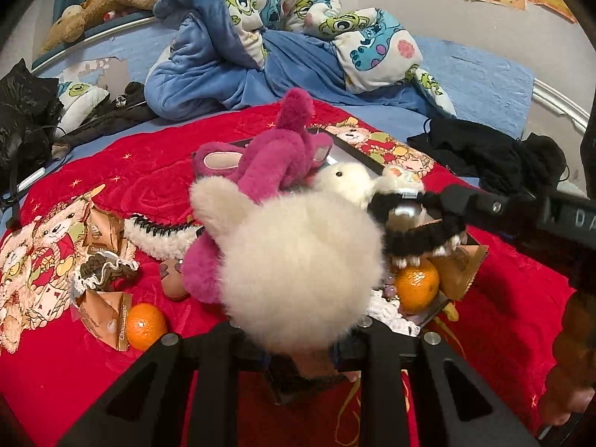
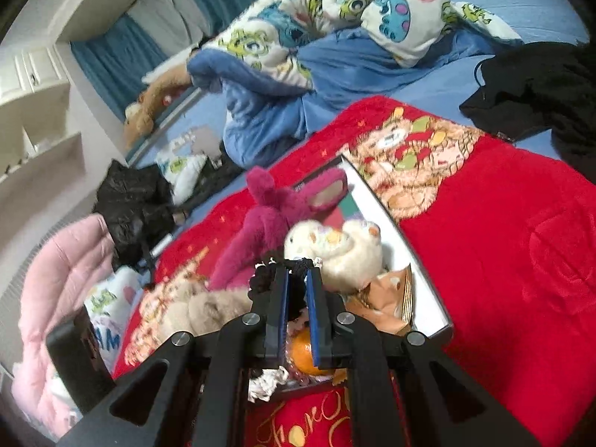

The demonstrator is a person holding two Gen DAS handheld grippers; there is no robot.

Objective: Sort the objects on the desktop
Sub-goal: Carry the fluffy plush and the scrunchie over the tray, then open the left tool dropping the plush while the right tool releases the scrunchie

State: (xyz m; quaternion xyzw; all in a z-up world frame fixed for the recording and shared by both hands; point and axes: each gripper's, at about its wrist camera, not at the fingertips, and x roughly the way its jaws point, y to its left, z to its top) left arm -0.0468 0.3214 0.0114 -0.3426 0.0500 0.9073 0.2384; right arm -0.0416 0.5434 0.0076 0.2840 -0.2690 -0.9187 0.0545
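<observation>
While the left gripper (image 1: 298, 339) pinches the white plush (image 1: 301, 264) at 6 o'clock, the right gripper (image 2: 297, 279), clamped on a black scrunchie (image 1: 421, 227), hangs just above the box (image 2: 428, 298), nearer hand for the drop, orange (image 1: 417, 285) below.

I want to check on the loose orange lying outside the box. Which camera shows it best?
The left wrist view: the loose orange lies in plain sight on the red blanket, beside a brown snack packet. The right wrist view does not show it; the only orange there is the one in the box.
</observation>
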